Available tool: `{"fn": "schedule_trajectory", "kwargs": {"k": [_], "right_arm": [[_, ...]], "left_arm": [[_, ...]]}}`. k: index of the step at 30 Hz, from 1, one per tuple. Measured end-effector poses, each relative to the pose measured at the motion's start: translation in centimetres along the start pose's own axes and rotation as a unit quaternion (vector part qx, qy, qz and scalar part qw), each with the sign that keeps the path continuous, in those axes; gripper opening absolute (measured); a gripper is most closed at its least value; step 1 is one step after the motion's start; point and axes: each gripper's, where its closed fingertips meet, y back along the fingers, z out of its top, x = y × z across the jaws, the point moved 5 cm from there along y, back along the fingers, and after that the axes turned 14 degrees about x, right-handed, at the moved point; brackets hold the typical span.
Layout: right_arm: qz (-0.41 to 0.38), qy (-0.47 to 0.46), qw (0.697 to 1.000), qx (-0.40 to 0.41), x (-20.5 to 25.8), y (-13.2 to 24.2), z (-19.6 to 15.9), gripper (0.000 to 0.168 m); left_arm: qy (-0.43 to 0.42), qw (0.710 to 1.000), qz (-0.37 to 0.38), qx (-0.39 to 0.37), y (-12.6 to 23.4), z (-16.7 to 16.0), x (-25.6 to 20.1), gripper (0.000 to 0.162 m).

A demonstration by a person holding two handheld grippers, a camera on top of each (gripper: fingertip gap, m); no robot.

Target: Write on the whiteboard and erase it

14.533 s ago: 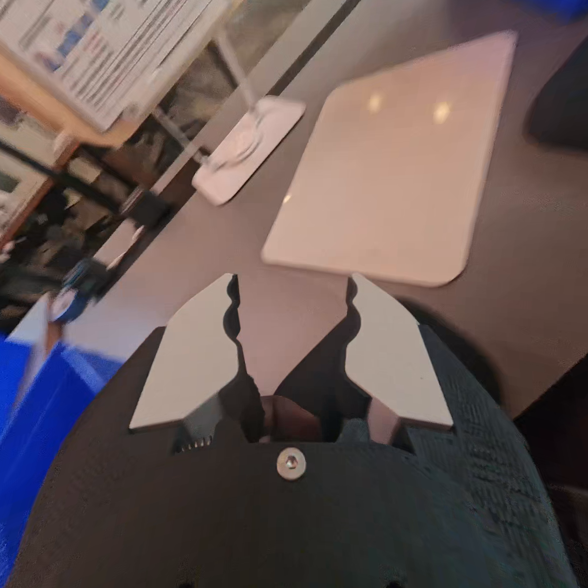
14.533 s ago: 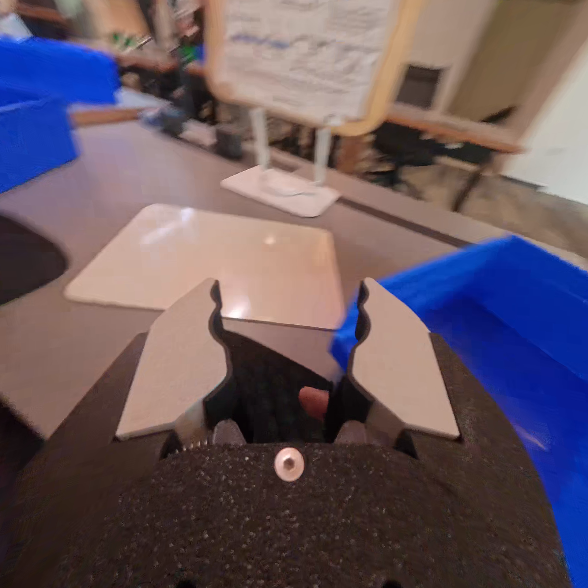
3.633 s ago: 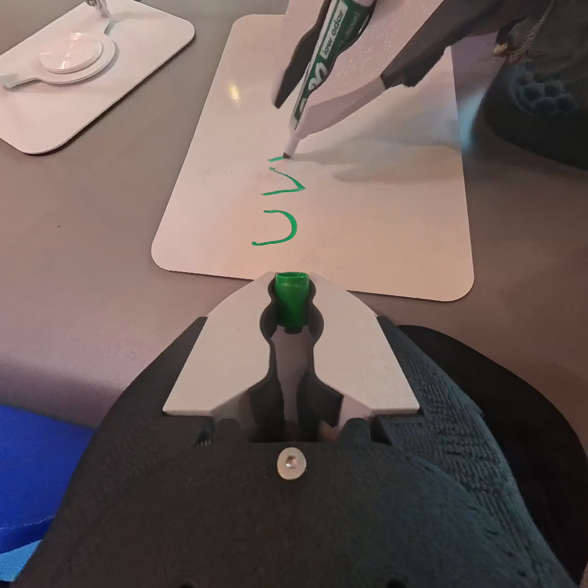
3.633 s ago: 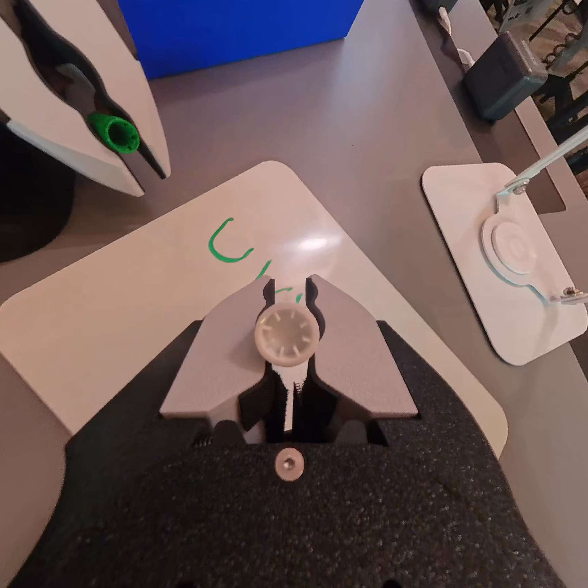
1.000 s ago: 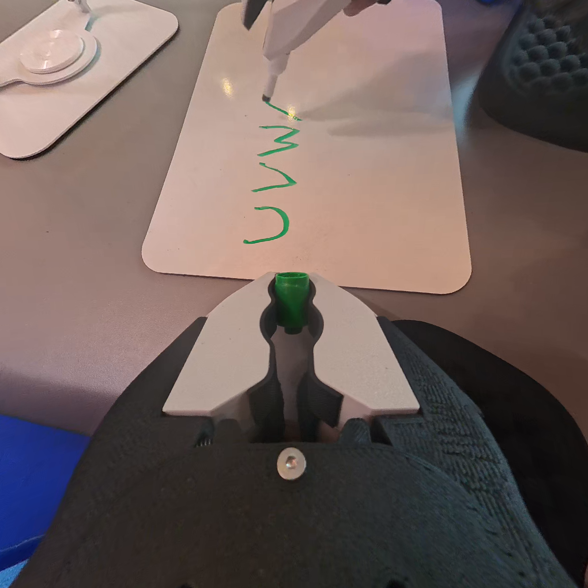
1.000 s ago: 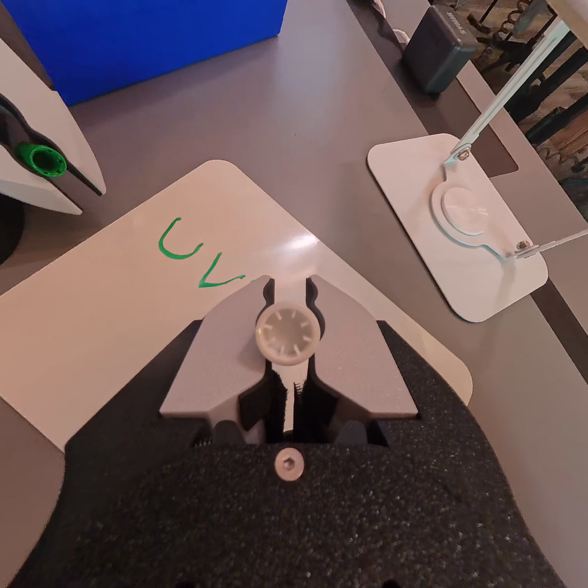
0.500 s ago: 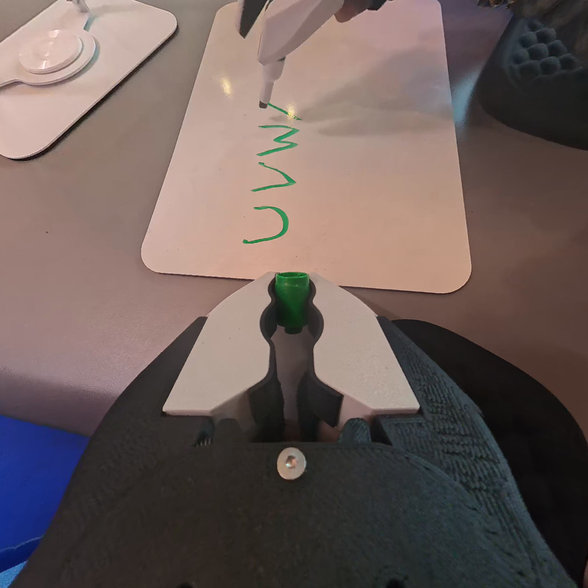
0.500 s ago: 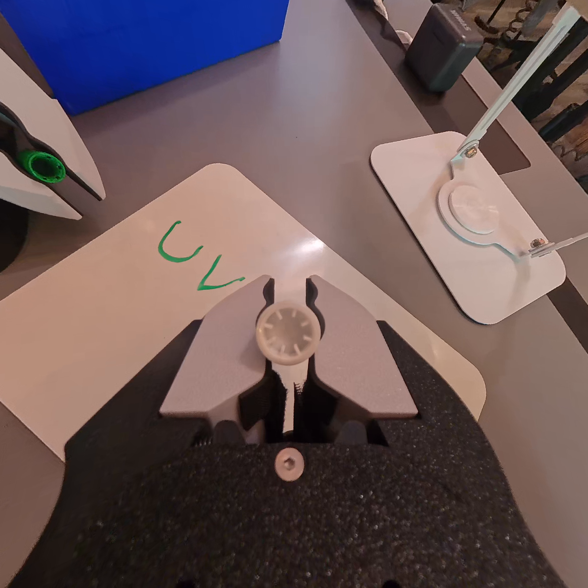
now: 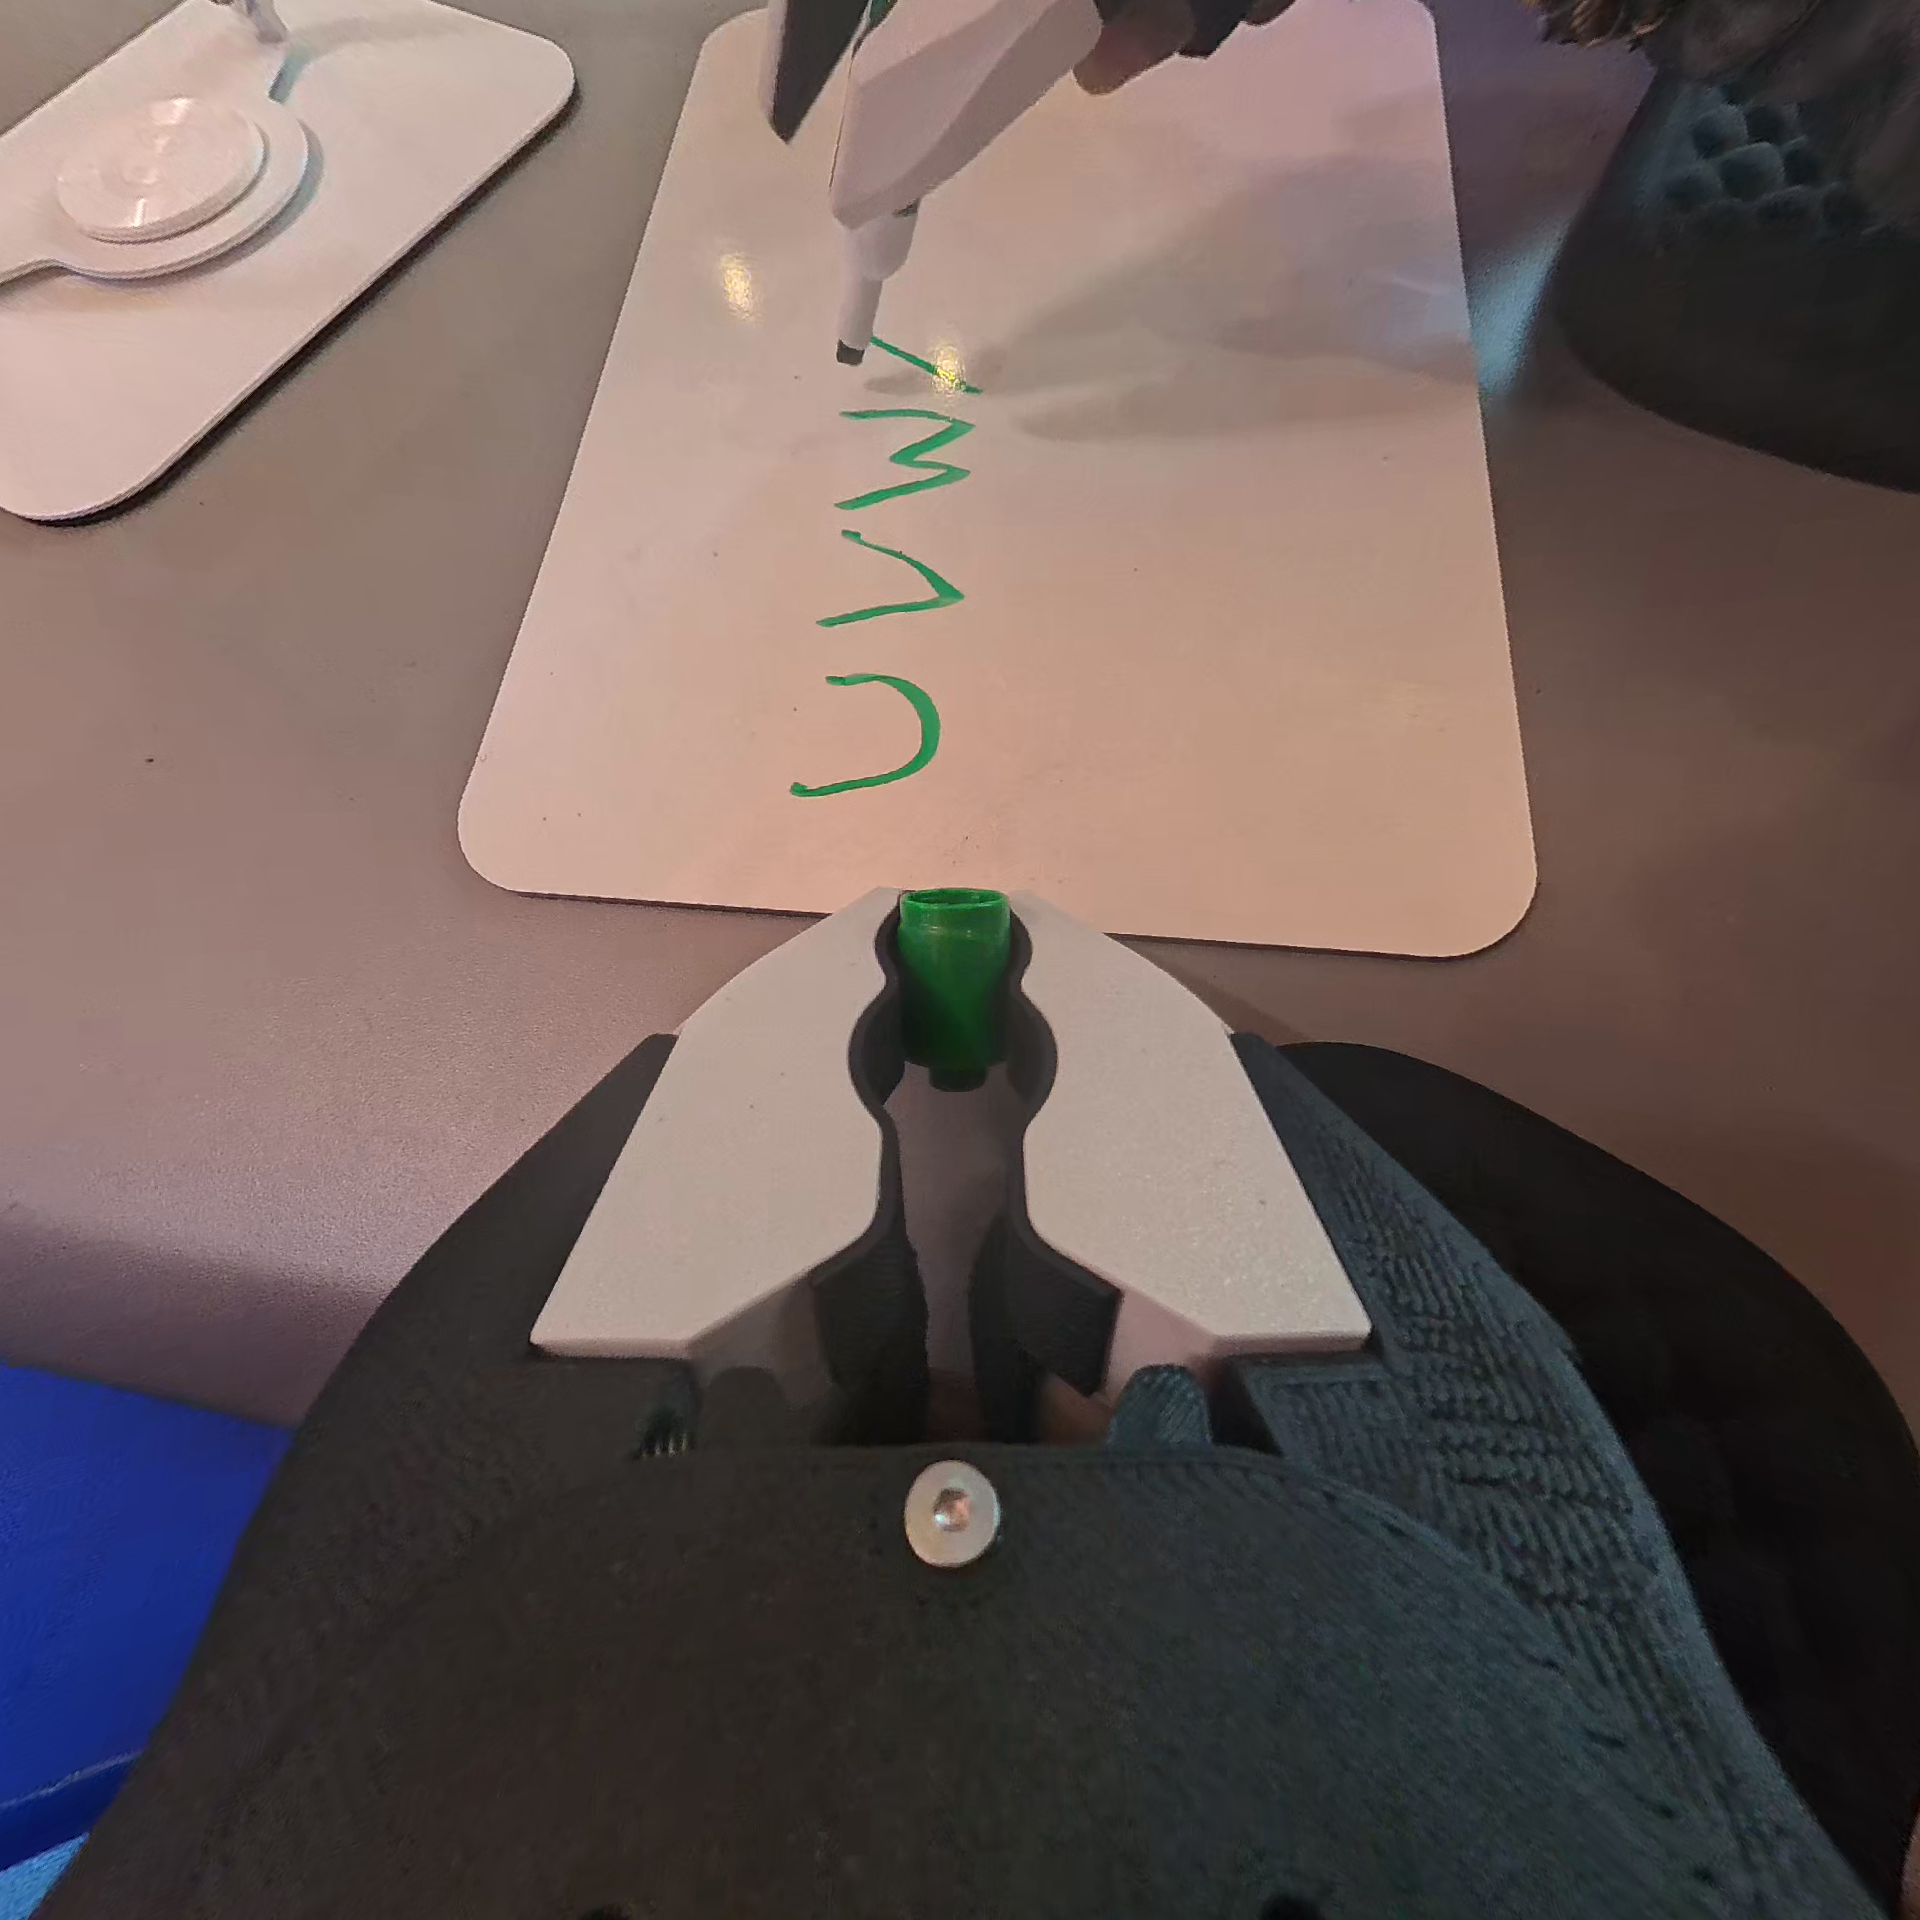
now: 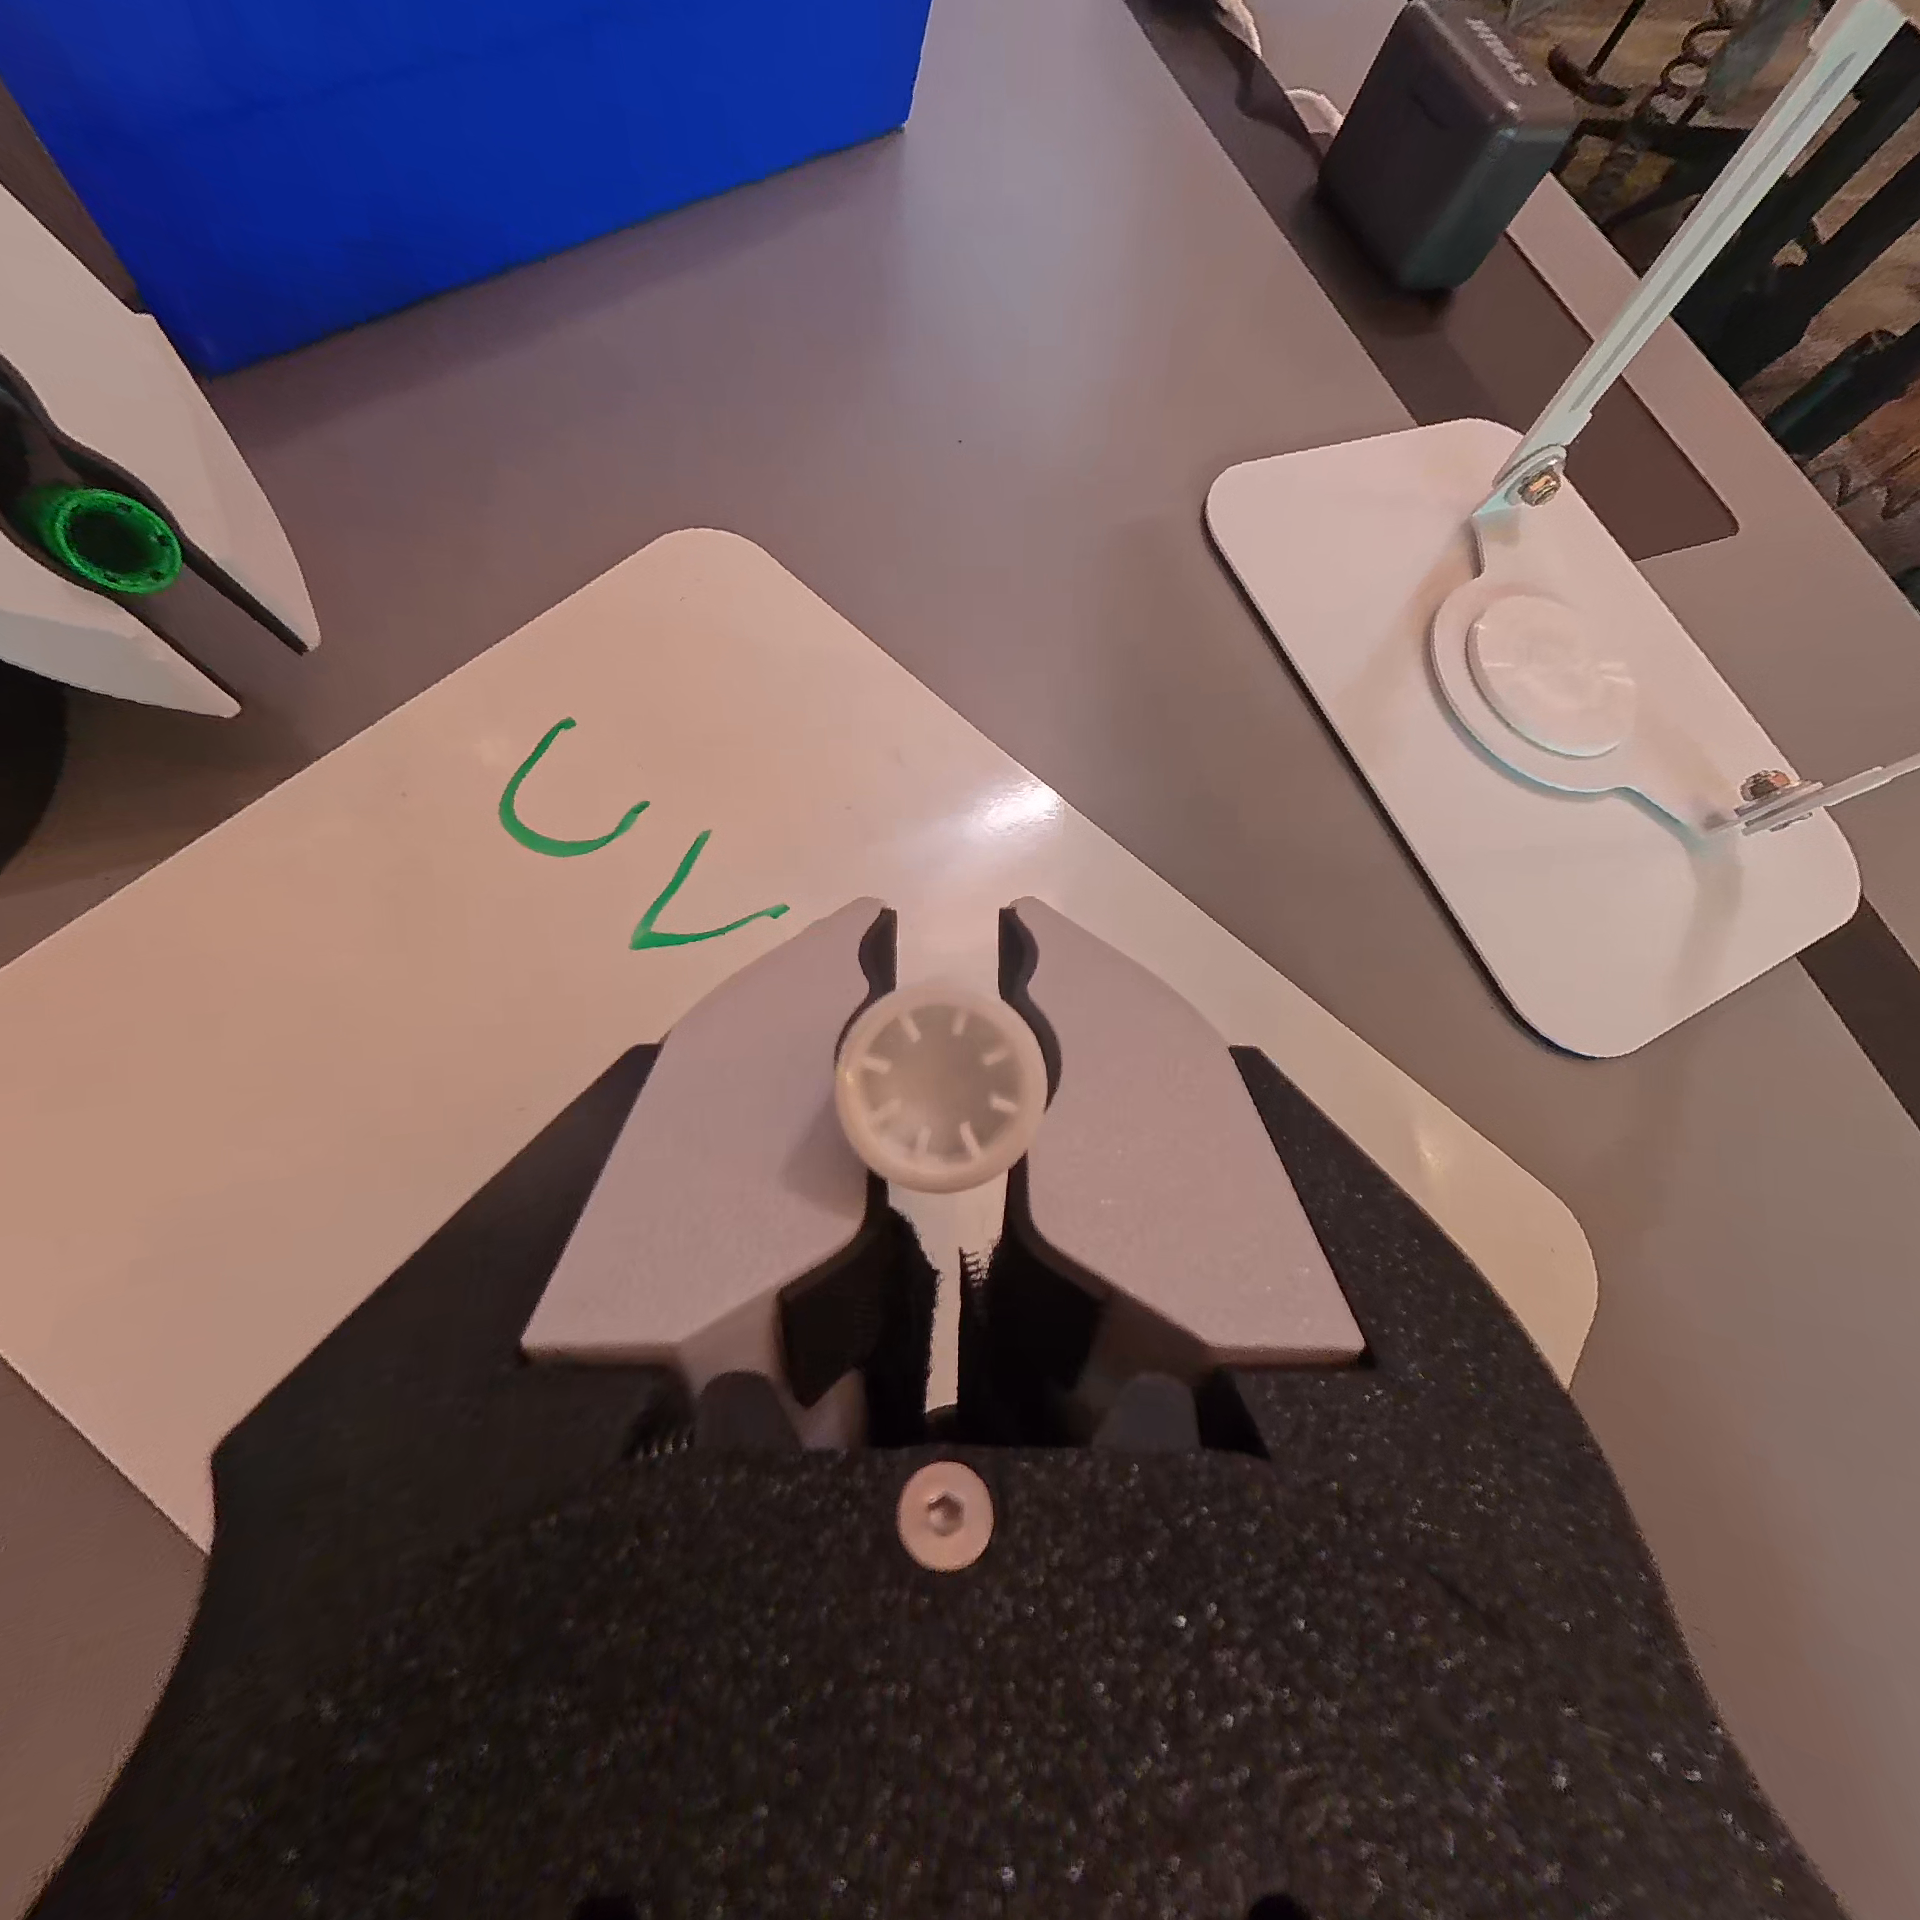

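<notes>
Our left gripper (image 9: 951, 914) sits low and near, its two pale fingers (image 9: 727, 1164) closed together and clamping the green cap (image 9: 951, 977), which points forward between the tips. It hangs just short of the near edge of the whiteboard (image 9: 1195, 623).

Our right gripper (image 10: 945, 925) is farther out over the board, tilted steeply down, fingers (image 10: 1164, 1143) pinched on the marker (image 10: 940, 1101), whose butt end faces the camera. From the left wrist view its tip (image 9: 850, 351) is at the board surface; whether it touches we cannot tell.
</notes>
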Motion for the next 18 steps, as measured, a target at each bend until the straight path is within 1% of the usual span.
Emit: {"fn": "schedule_trajectory", "kwargs": {"k": [8,18], "right_arm": [[-0.001,-0.003,1.000,0.011,0.0,-0.4,-0.7,0.019],[-0.013,-0.024,0.999,0.041,-0.2,2.0,-3.5,0.019]], "left_arm": [[-0.001,1.000,-0.001,0.002,0.0,0.0,0.0,0.015],[-0.002,1.000,-0.001,0.004,-0.1,-0.1,0.0,0.015]]}}
